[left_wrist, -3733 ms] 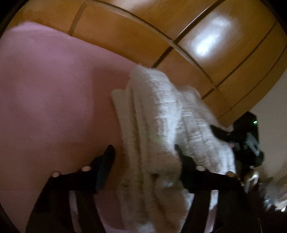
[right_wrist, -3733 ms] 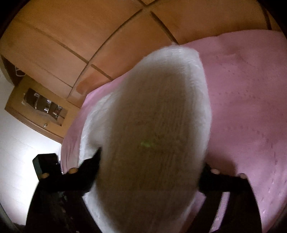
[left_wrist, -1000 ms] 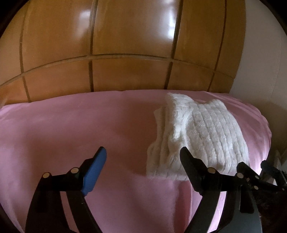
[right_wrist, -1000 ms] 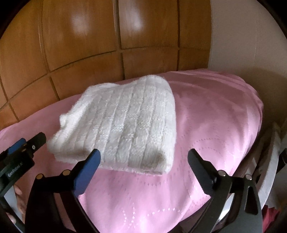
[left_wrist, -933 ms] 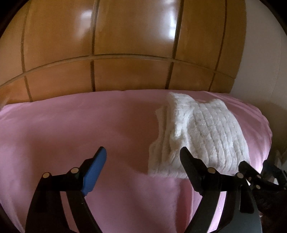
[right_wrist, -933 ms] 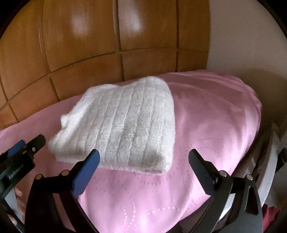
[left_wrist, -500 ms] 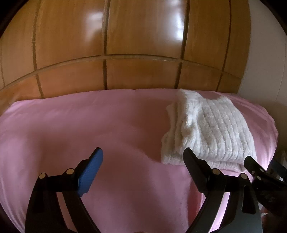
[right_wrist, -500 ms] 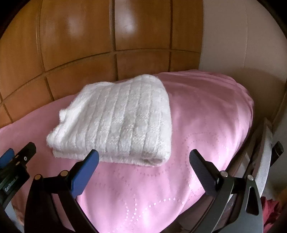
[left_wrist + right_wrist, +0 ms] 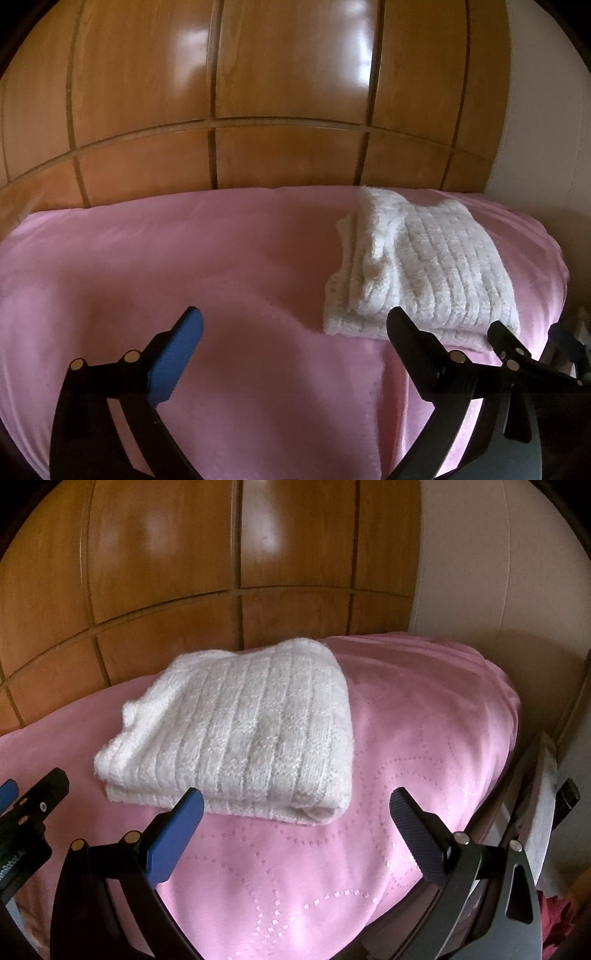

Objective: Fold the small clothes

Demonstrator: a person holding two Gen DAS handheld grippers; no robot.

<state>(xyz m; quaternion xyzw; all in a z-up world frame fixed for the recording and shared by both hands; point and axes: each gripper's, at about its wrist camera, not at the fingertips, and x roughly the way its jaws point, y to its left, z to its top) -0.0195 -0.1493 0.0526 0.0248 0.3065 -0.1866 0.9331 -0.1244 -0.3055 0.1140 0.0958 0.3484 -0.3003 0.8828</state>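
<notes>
1. I am holding the left gripper [image 9: 293, 325] with its jaws spread wide and nothing between them; they have just been opening further, over bare pink cover.
2. I am keeping the right gripper [image 9: 295, 806] just as wide, also empty, its fingertips sitting just short of the near edge of the white knitted garment [image 9: 240, 731].
3. The garment is lying folded into a thick, tidy stack on the pink bed cover [image 9: 424, 738], toward the far right part of the bed, close to the wooden headboard [image 9: 166, 572]. In the left view it is lying to the right of my left gripper, partly behind the right finger.
4. I am judging the fold done or nearly so, which makes any further contact the main risk.
5. If I am drifting forward with either gripper, a fingertip could be catching the loose knit and dragging the top layer off.
6. The looser left edge of the stack, where the layers are bunching, is looking the likeliest to spring open.
7. The soft cover could also be shifting under a push, carrying the stack toward the right edge of the bed.
</notes>
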